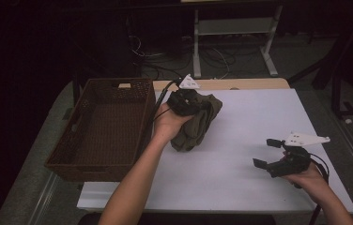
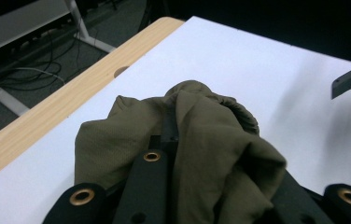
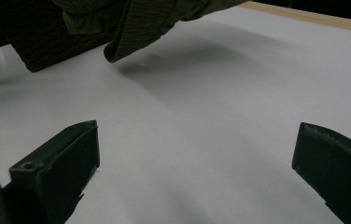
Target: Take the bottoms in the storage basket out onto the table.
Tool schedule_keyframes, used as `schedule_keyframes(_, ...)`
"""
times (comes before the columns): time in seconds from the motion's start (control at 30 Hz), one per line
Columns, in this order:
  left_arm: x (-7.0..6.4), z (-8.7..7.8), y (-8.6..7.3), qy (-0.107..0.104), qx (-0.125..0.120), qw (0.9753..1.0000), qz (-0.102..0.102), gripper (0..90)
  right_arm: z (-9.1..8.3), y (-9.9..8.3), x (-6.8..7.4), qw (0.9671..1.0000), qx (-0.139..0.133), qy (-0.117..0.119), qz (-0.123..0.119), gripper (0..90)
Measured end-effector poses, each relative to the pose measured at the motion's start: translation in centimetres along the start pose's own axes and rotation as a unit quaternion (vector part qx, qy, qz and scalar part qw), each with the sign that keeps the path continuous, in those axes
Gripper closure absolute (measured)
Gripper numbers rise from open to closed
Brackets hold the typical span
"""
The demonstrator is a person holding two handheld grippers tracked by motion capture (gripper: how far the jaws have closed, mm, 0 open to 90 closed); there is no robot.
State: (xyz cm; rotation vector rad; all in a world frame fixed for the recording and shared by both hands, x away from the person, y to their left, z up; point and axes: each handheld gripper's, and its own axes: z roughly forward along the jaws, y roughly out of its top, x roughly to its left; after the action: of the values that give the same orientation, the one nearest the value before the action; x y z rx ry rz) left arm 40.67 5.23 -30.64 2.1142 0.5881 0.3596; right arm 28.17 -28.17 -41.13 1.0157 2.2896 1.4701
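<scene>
White table (image 1: 240,140) bears a basket (image 1: 100,131) at left; the left gripper (image 1: 187,101), clamped on the cloth (image 1: 198,124), is likely carrying it basketward, while the right gripper (image 1: 271,154) waits with jaws spread.

The basket (image 1: 100,129) sits at the table's (image 1: 240,140) left edge. The cloth (image 1: 198,124) hangs just right of it, above the table, left of centre.
</scene>
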Motion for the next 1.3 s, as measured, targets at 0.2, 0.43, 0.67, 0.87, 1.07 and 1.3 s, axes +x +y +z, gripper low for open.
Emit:
schedule_keyframes(0.2,-0.1,1.5,-0.7,0.003,0.013,0.9999,-0.003,77.0,0.0,0.0,0.0,1.0000,0.000,0.001,-0.001,0.7)
schedule_keyframes(0.43,-0.2,3.6,-1.8,0.002,0.033,0.9994,-0.005,76.8,0.0,0.0,0.0,1.0000,0.000,0.001,0.000,0.8)
schedule_keyframes(0.67,-0.7,5.2,-2.4,-0.013,0.046,0.9988,-0.009,76.3,0.0,0.0,0.0,1.0000,0.001,0.002,0.000,0.8)
schedule_keyframes(0.87,-1.4,6.4,-2.6,-0.028,0.053,0.9982,-0.007,75.9,0.1,-0.1,0.0,1.0000,0.001,0.003,0.001,0.8)
schedule_keyframes(1.07,-2.3,7.5,-3.2,-0.042,0.060,0.9973,-0.007,75.3,0.1,-0.1,0.0,1.0000,0.002,0.004,0.001,0.9)
schedule_keyframes(1.3,-3.5,8.9,-3.7,-0.058,0.071,0.9958,-0.004,73.3,0.1,-0.1,0.0,1.0000,0.003,0.004,0.002,0.9)
